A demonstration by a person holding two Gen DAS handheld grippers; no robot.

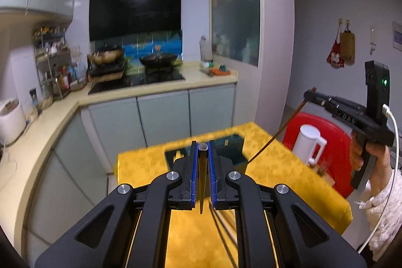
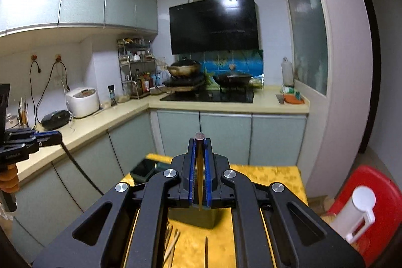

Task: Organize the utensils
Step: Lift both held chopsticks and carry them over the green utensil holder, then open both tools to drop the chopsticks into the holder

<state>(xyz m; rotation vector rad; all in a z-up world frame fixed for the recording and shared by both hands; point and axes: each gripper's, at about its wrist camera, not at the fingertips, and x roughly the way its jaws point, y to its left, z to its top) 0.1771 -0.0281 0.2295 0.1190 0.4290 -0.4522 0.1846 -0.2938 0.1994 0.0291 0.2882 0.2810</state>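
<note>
My left gripper (image 1: 202, 150) is shut on a dark chopstick (image 1: 201, 182) that hangs down between its blue pads, above the yellow table (image 1: 276, 162). A dark green utensil holder (image 1: 226, 150) stands on the table just past the fingertips. My right gripper (image 2: 200, 142) is shut on another brown chopstick (image 2: 199, 175), held upright above the holder (image 2: 145, 170). In the left wrist view the right gripper (image 1: 307, 93) holds its chopstick (image 1: 276, 132) slanting down toward the holder. Several loose chopsticks (image 2: 172, 243) lie on the table below.
A red plastic stool (image 1: 334, 137) with a white jug (image 1: 309, 140) stands right of the table. Kitchen counter (image 2: 105, 117), hob with woks (image 2: 208, 94), rice cooker (image 2: 81, 102) and spice rack (image 2: 137, 67) lie behind. A glass partition wall (image 1: 273, 42) is on the right.
</note>
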